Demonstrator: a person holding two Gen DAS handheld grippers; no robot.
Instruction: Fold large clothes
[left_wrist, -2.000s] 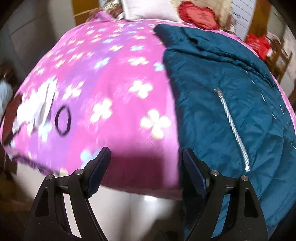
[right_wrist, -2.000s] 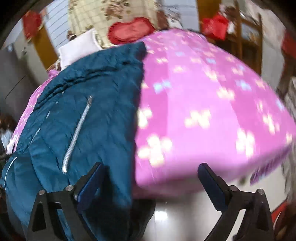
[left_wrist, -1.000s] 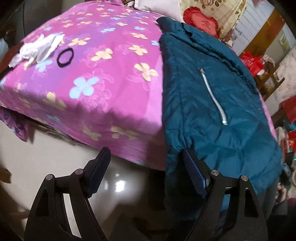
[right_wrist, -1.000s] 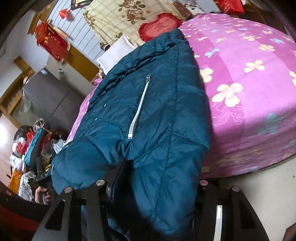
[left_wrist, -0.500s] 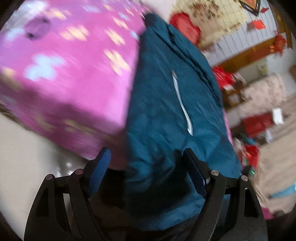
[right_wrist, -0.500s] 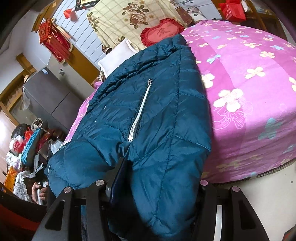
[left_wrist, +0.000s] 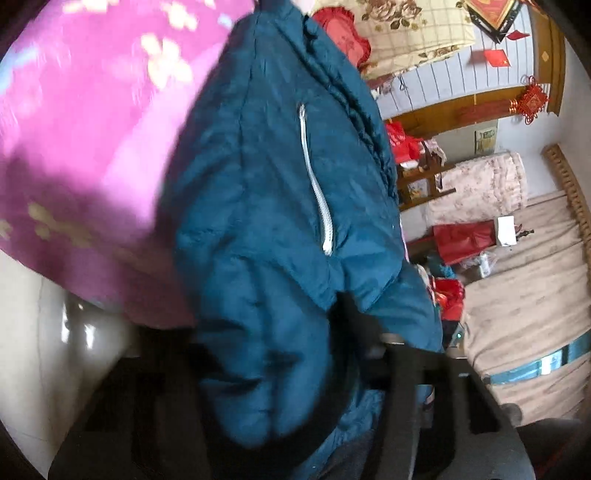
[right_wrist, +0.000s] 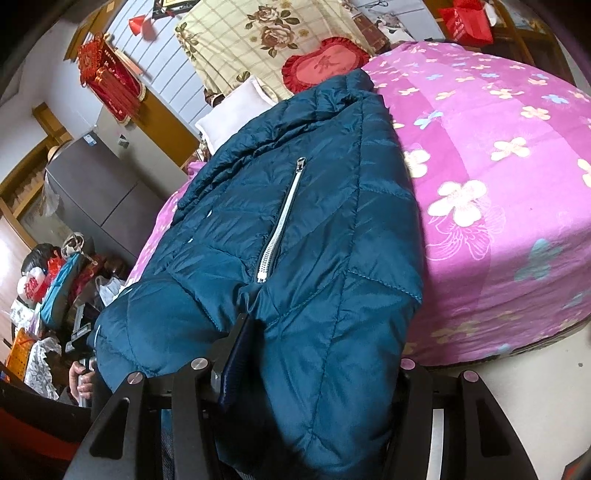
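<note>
My right gripper (right_wrist: 314, 373) has its jaws clamped on the near hem of the teal quilted jacket (right_wrist: 295, 229); the ribbed blue pad of one finger (right_wrist: 234, 363) presses into a fold just below the zipper, and the padded cloth bulges between both fingers. My left gripper (left_wrist: 280, 373) is closing its jaws, with a thick bunch of the same jacket (left_wrist: 258, 206) between them; that view is smeared by motion and the cloth covers the pads, so I cannot tell whether they press on it yet.

The jacket lies lengthwise on the bed (right_wrist: 498, 166), collar at the far end, its near hem hanging over the bed's near edge. The shell is shiny, stitched in diagonal quilted panels, puffy at the hem. I count one silver pocket zipper (right_wrist: 280, 221), straight and slanted, sharp in the right view and a pale streak in the left.

The bed cover is magenta with cream and blue flowers. Only the right view shows the white pillow (right_wrist: 236, 107), the grey fridge (right_wrist: 92, 192) at far left, and a person's hand (right_wrist: 83, 380) on the other gripper's handle. Both show one red heart-shaped cushion (right_wrist: 325, 66). Only the left view shows the beige sofa (left_wrist: 524, 295) at right.
</note>
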